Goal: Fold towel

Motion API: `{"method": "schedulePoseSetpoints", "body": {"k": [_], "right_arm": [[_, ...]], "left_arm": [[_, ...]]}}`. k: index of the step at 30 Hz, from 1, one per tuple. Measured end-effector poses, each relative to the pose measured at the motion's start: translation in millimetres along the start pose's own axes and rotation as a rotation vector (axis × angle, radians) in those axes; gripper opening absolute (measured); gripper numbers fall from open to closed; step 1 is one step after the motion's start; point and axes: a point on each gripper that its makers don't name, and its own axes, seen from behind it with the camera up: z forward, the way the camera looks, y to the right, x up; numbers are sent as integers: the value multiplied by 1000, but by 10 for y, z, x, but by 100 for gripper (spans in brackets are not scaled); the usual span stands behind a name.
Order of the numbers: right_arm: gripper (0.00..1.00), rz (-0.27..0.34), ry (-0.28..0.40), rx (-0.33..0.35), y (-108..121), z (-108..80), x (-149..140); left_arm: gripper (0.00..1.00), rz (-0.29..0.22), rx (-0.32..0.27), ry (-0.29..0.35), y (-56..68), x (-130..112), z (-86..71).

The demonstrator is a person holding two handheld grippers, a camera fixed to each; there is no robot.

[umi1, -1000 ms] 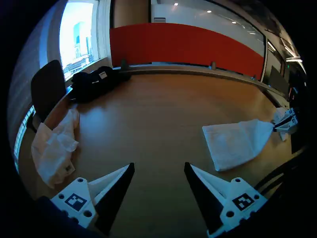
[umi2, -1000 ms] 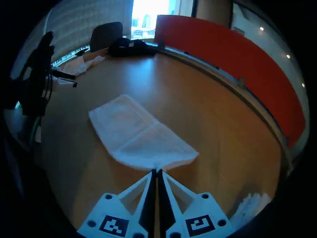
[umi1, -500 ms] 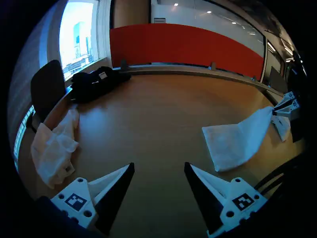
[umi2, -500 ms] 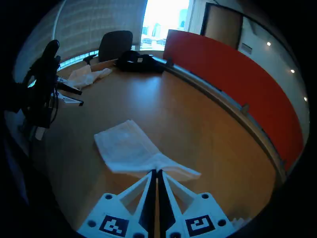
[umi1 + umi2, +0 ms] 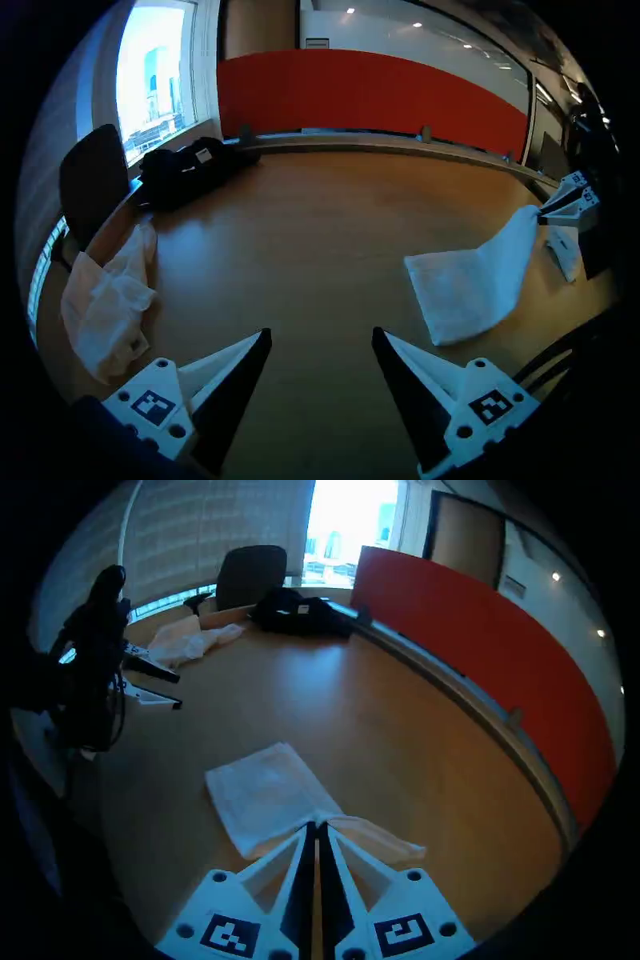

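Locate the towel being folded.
The white towel lies on the wooden table at the right of the left gripper view, one corner pinched and held up by the right gripper.

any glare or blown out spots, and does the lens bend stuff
Left gripper view: the window is nearly washed out and the red partition bows with fisheye. Right gripper view: the window is blown white, with sheen on the table; the towel looks sharp.

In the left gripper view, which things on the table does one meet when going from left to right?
crumpled cloth → black bag → towel → right gripper, which holds the towel's lifted corner.
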Motion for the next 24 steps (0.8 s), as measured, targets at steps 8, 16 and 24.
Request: {"method": "schedulePoseSetpoints", "body": {"k": [8,16,24], "right_arm": [[8,-11,21,83,-261,246,232],[8,-11,26,166,-545,506,359],[8,15,10,235,-774,740,328]], "left_arm": [[93,-24,-5,10,26,12,-12],[93,-34,2,12,-24,-22,-39],[93,-52,12,9,-76,-81,-84]]}}
